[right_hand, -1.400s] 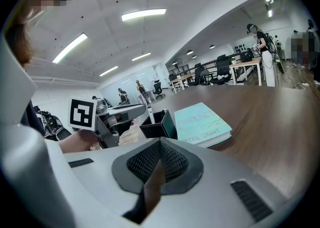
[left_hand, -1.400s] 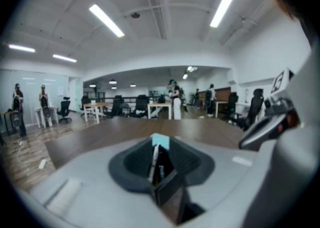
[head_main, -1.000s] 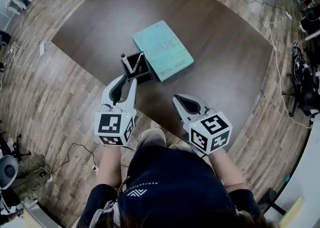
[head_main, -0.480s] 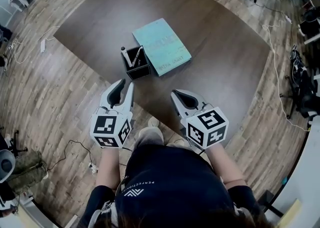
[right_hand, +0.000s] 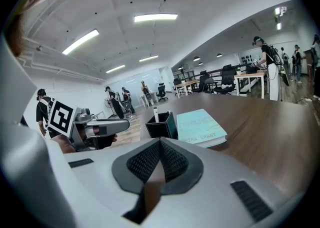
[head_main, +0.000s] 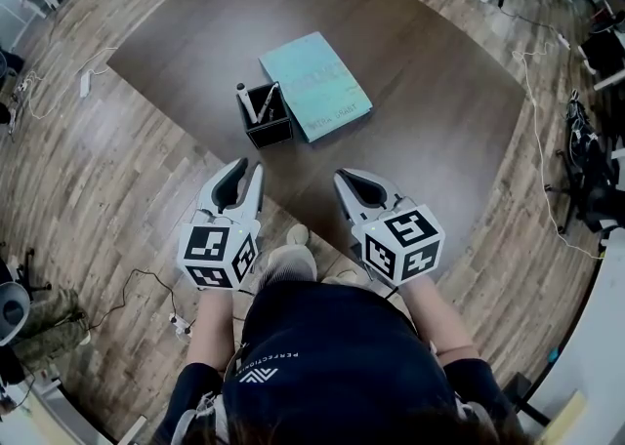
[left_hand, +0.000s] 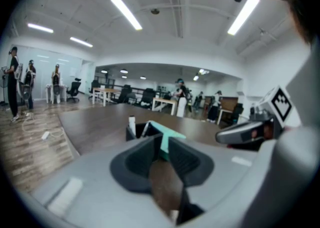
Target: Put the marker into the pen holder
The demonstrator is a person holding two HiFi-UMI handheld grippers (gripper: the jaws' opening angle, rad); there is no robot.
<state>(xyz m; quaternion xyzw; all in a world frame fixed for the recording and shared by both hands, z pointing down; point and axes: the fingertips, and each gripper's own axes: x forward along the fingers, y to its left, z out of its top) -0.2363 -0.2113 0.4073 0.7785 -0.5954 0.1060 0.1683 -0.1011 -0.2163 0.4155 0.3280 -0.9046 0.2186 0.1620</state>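
A black square pen holder (head_main: 268, 117) stands on the dark brown table (head_main: 420, 121) near its front edge. A white marker (head_main: 245, 101) with a black cap stands in it, leaning on the left wall. My left gripper (head_main: 252, 172) hovers just short of the holder, apart from it, jaws drawn together to a thin slit with nothing in them. My right gripper (head_main: 344, 180) is shut and empty over the table's front edge. In the left gripper view the holder (left_hand: 136, 131) and marker (left_hand: 132, 123) lie straight ahead; in the right gripper view the holder (right_hand: 161, 125) is ahead, left of centre.
A teal book (head_main: 314, 85) lies flat against the holder's right side. Wooden floor (head_main: 107, 189) surrounds the table, with cables and a power strip (head_main: 84, 87) at left. Office chairs, desks and standing people fill the background of the gripper views.
Both grippers have pulled back toward me from the pen holder; the left one was at the holder's front wall a second ago. The marker stays in the holder.
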